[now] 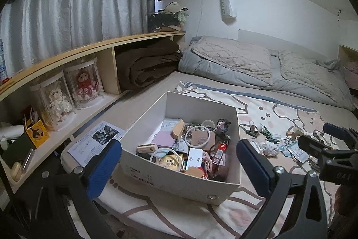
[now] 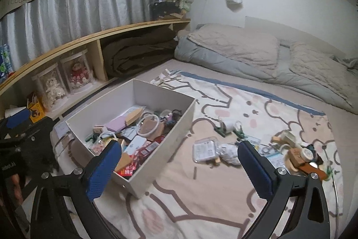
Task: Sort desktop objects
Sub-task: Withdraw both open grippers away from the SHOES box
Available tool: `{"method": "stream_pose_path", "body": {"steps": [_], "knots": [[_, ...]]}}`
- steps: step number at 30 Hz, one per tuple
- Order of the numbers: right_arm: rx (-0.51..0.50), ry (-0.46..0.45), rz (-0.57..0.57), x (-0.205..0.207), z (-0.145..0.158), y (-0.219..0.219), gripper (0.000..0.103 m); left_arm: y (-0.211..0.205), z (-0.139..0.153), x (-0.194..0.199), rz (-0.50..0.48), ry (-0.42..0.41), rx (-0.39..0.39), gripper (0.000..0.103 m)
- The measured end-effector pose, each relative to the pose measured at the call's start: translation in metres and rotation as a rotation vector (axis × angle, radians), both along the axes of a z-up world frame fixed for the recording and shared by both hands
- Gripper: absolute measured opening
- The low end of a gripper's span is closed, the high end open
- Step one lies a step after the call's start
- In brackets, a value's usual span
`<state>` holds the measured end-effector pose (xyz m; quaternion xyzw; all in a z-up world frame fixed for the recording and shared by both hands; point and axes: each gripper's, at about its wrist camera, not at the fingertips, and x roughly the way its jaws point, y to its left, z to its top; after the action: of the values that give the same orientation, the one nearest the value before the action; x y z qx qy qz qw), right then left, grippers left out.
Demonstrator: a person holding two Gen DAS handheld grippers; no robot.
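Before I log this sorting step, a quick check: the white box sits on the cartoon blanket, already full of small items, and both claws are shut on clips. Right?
Not quite. The white box does sit on the cartoon blanket with small items inside, but the left claw and right claw are both open and empty, as each wrist view shows.
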<state>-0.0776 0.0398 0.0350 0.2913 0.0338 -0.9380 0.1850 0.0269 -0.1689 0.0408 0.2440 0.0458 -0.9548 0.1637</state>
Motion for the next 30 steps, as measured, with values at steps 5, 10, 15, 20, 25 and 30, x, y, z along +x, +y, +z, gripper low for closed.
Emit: {"method": "stream_pose_path", "body": {"steps": [5, 10, 15, 20, 25, 30], "knots": [[-0.011, 0.013, -0.016, 0.015, 0.000, 0.017, 0.103, 0.009, 0.000, 0.014, -0.013, 0.008, -0.001, 0.103], [-0.009, 0.027, -0.037, 0.030, -0.002, 0.030, 0.103, 0.019, -0.005, 0.026, -0.013, 0.010, -0.016, 0.103], [0.006, 0.043, -0.045, 0.043, -0.005, 0.038, 0.103, 0.025, -0.011, 0.035, -0.030, 0.001, -0.004, 0.103], [0.017, 0.054, -0.061, 0.054, -0.007, 0.045, 0.103, 0.033, -0.015, 0.041, -0.049, 0.004, -0.005, 0.103], [0.014, 0.060, -0.080, 0.061, -0.009, 0.054, 0.103, 0.040, -0.017, 0.044, -0.070, 0.003, -0.006, 0.103], [0.013, 0.056, -0.102, 0.066, -0.010, 0.061, 0.103, 0.048, -0.018, 0.046, -0.092, 0.008, -0.010, 0.103]]}}
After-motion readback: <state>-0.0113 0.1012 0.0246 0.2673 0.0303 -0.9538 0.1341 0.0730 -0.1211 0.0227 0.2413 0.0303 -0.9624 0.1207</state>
